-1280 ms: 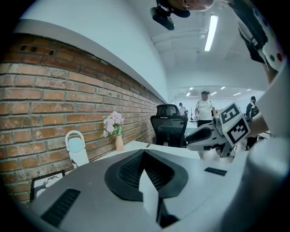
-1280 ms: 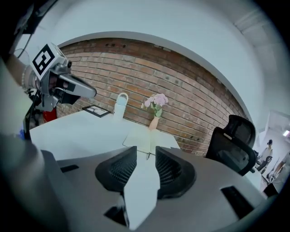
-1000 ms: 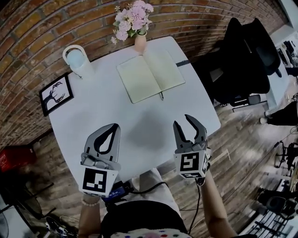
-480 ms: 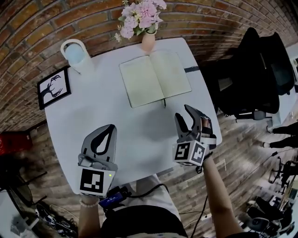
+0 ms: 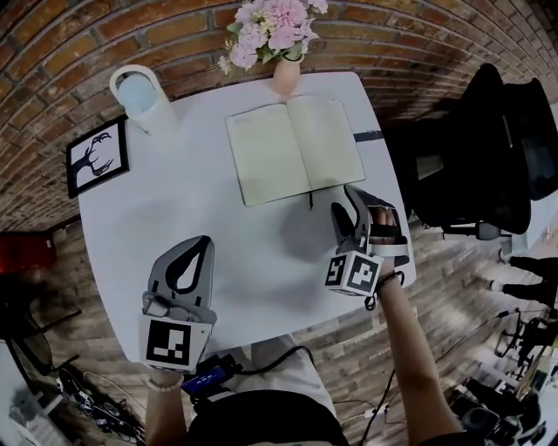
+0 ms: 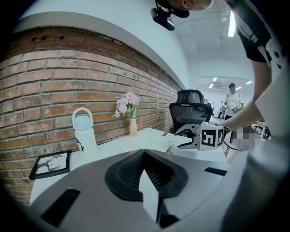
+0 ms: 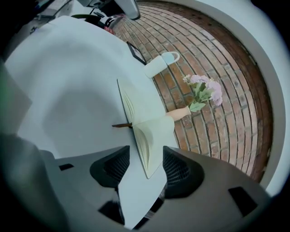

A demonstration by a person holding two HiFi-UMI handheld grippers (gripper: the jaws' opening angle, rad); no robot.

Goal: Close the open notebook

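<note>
The open notebook (image 5: 295,150) lies flat on the white surface (image 5: 157,218), both pages up. A thin dark thing (image 5: 309,199) sticks out at the near end of its spine; whether ribbon or pen is unclear. The right gripper (image 5: 349,202) sits just off the notebook's near right corner. Its jaws are spread and have just been opening, and that corner shows in the gap, untouched by the pads. The left gripper (image 5: 206,241), well short of the notebook's left page, is pressed together with nothing in it. Beyond the notebook, the flowers (image 5: 272,26) are cut off at the head view's top edge.

No readable text; only coded square markers (image 5: 171,343) on left tool (image 5: 204,241) and right tool (image 5: 343,199)
</note>
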